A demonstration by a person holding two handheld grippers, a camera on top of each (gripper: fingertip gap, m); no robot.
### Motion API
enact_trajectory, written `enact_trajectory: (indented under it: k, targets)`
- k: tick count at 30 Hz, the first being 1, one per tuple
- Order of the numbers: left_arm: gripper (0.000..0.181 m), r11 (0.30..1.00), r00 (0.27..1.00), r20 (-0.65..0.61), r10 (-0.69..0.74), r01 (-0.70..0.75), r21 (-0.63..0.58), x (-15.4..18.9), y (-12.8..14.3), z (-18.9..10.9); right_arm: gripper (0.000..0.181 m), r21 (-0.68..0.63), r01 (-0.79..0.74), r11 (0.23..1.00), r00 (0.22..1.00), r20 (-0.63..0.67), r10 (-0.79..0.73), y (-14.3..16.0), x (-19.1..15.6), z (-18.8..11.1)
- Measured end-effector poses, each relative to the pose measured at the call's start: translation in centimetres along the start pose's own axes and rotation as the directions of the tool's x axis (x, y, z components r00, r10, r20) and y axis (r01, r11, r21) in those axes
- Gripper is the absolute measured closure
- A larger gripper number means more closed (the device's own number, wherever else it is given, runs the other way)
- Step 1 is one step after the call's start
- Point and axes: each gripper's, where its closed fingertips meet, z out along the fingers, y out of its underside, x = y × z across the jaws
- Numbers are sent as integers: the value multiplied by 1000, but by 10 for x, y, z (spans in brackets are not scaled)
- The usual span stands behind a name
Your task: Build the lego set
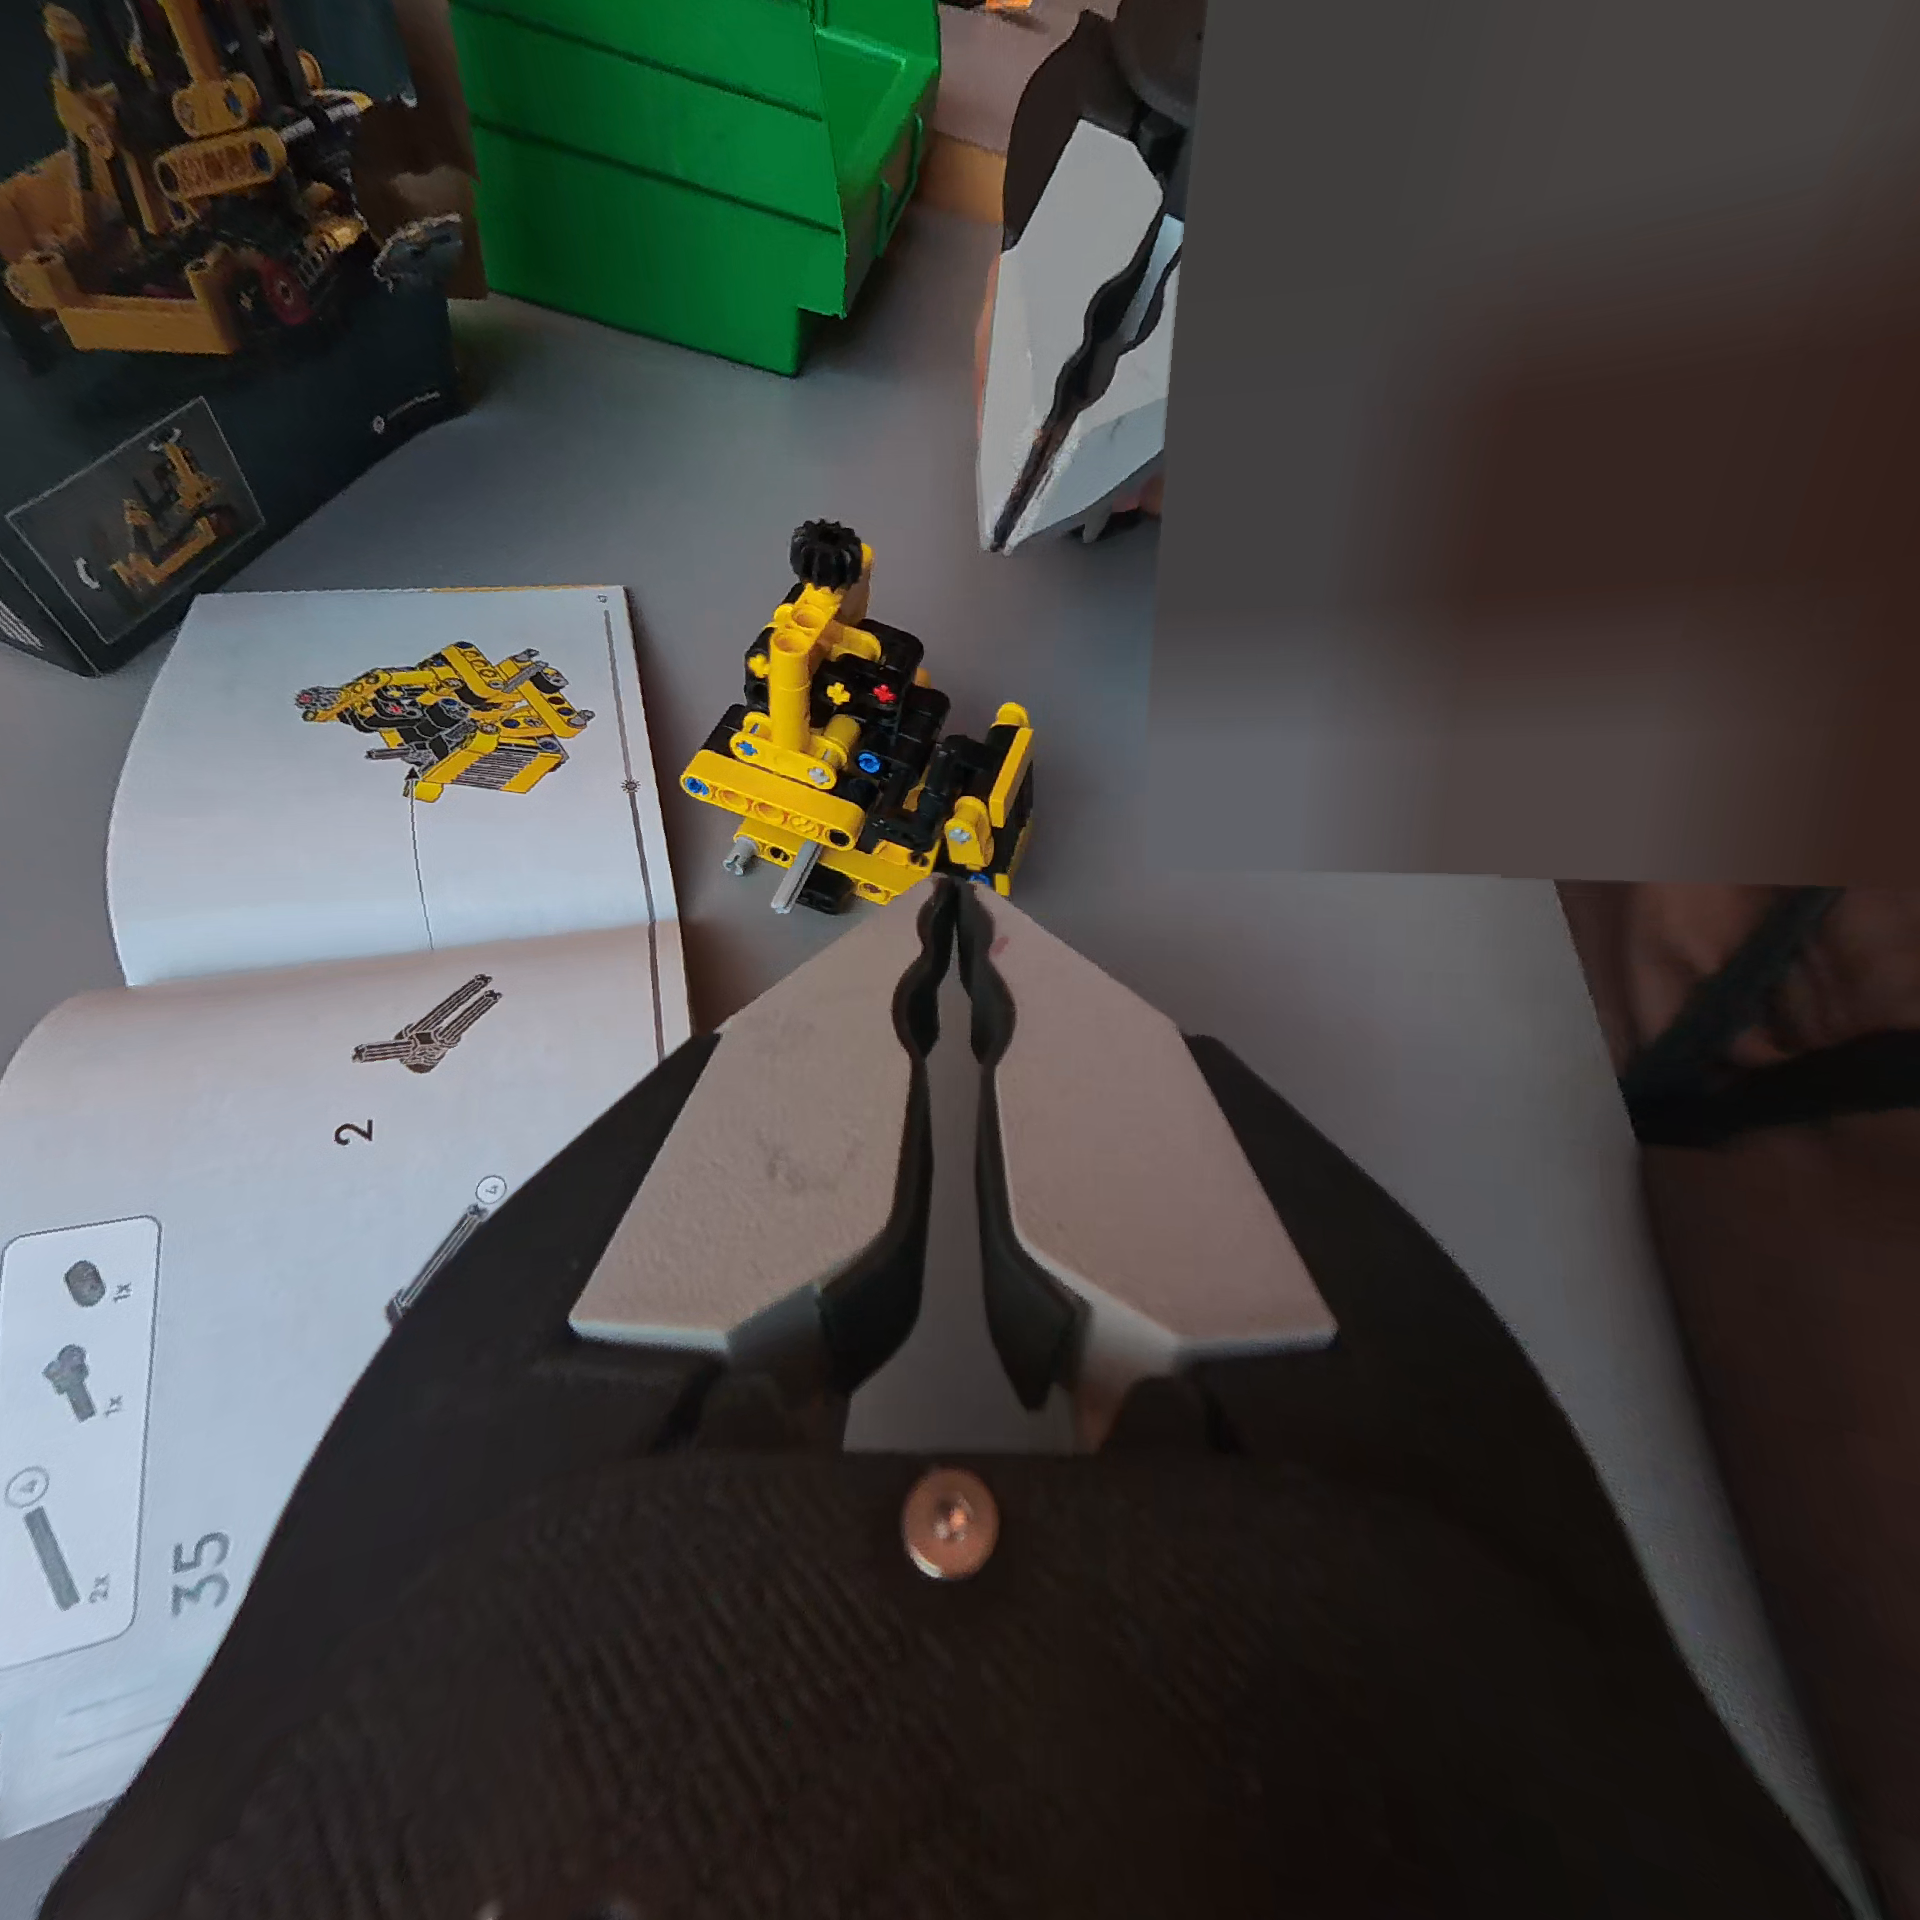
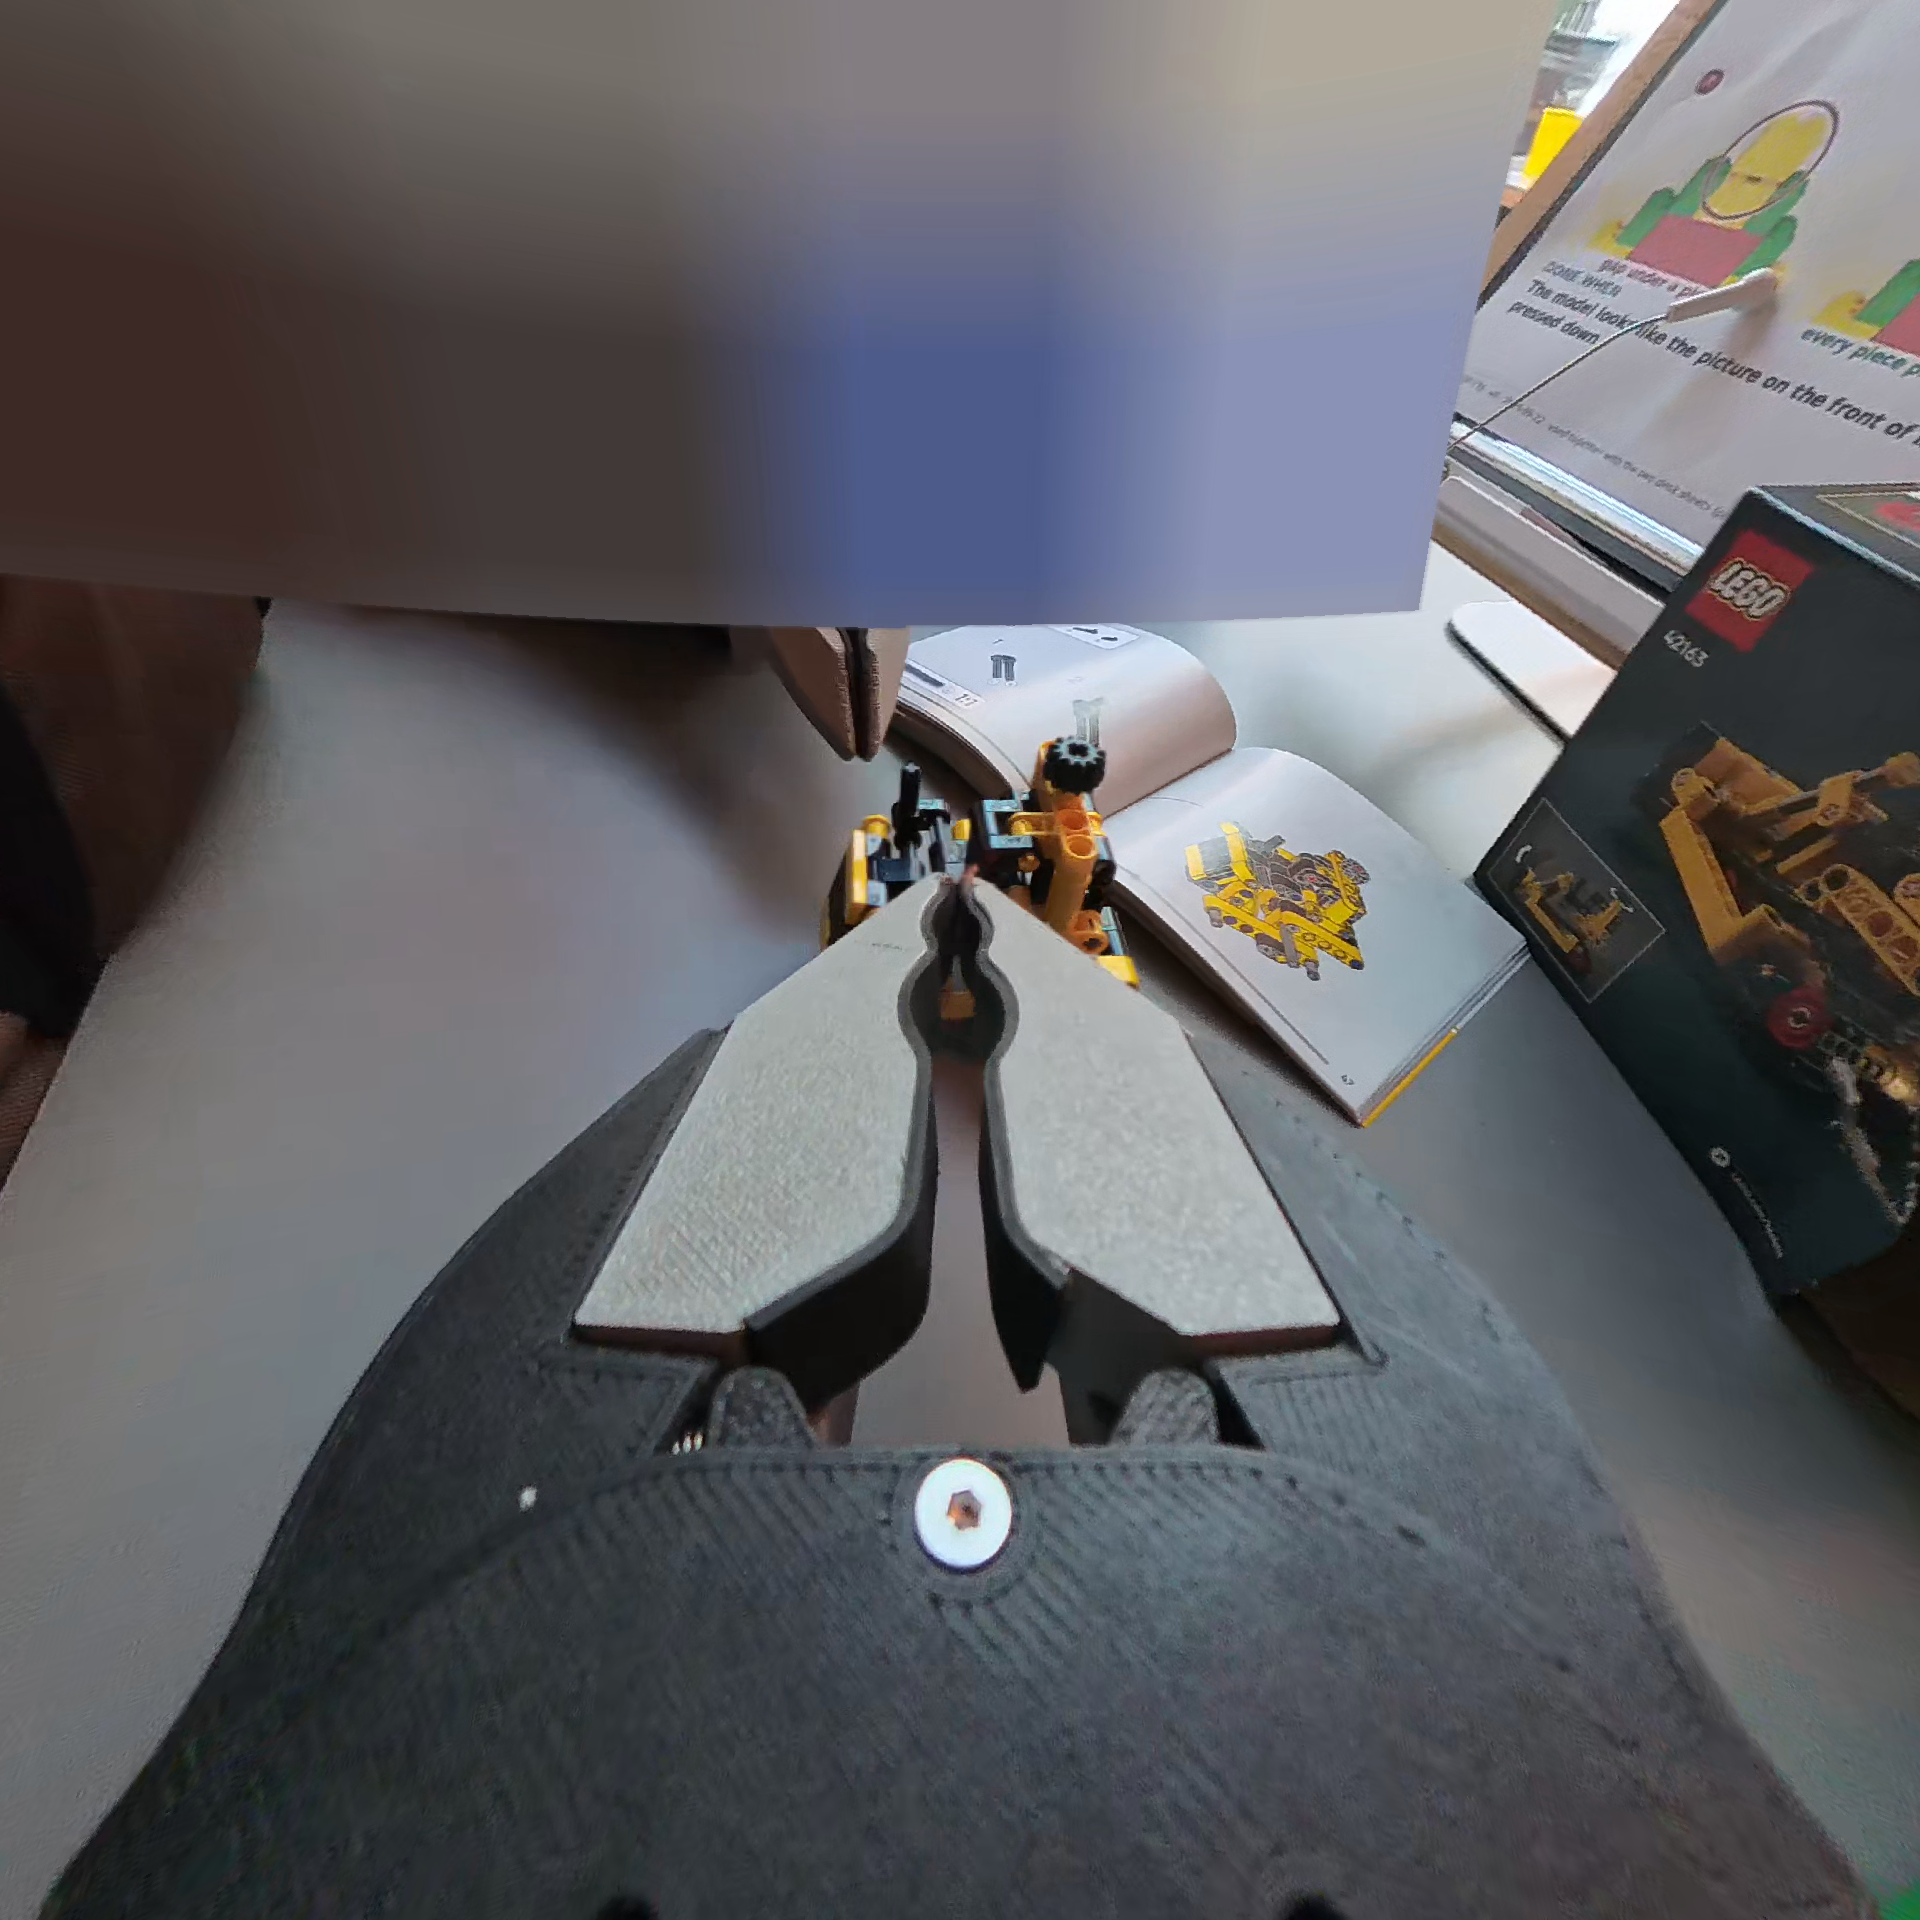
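Observation:
The part-built yellow and black lego model point(image 1: 862, 748) stands on the grey table point(image 1: 582, 457), with a black gear point(image 1: 826, 551) on top. My left gripper point(image 1: 956, 891) is shut, its tips at the model's near edge; I see nothing held in it. My right gripper point(image 2: 958, 885) is shut just in front of the model point(image 2: 1070, 862) and slightly above it. A tiny dark-red speck shows at its tips; I cannot tell if it is a piece. The right gripper also shows in the left wrist view point(image 1: 1003, 540), beyond the model.
An open instruction booklet point(image 1: 395, 790) lies left of the model. The dark lego box point(image 1: 208, 260) and green stacked bins point(image 1: 675, 177) stand behind it. A printed sheet on a board point(image 2: 1745, 260) leans at the table's far side. The gap from one gripper's tips to the other's is roughly 7 centimeters.

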Motion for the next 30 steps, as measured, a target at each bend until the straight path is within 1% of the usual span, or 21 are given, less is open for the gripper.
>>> enact_trajectory:
  k: [4, 7, 9, 12, 15, 20, 23, 24, 28, 30]
  targets:
    - [181, 998, 998, 29, 53, -52, -27, 3, 2, 2, 181, -65, 49, 997, 999, 11, -48, 8, -8, 6]
    - [181, 991, 985, 119, 126, -120, -55, -7, 6, 0, 181, -116, 106, 987, 994, -21, -110, 14, -4, 9]
    - [181, 991, 984, 139, 113, -101, -90, -14, 11, 1, 181, -115, 109, 987, 993, -26, -112, 14, -1, 8]
    - [181, 995, 986, 143, 86, -76, -70, -18, 7, 2, 181, -114, 91, 989, 996, -5, -92, 14, -2, 8]
    - [181, 996, 991, 111, 79, -74, -51, -16, 2, 6, 181, -150, 103, 983, 995, 13, -102, 19, -6, 11]
    - [181, 988, 986, 97, 139, -131, -80, -13, 2, 16, 181, -169, 104, 980, 995, 17, -103, 22, -4, 14]
    - [181, 984, 988, 32, 152, -149, -96, -6, 5, 17, 181, -178, 117, 977, 993, 30, -113, 23, -3, 15]
    - [181, 985, 988, 13, 151, -149, -87, -5, 4, 17, 181, -180, 116, 977, 993, 40, -111, 24, -3, 16]
    - [181, 987, 988, 8, 153, -153, -39, -7, -4, 15, 181, -160, 108, 981, 994, 44, -102, 20, -3, 18]
    - [181, 987, 988, 0, 154, -154, -36, -6, -5, 16, 181, -160, 104, 982, 994, 46, -98, 19, -3, 19]
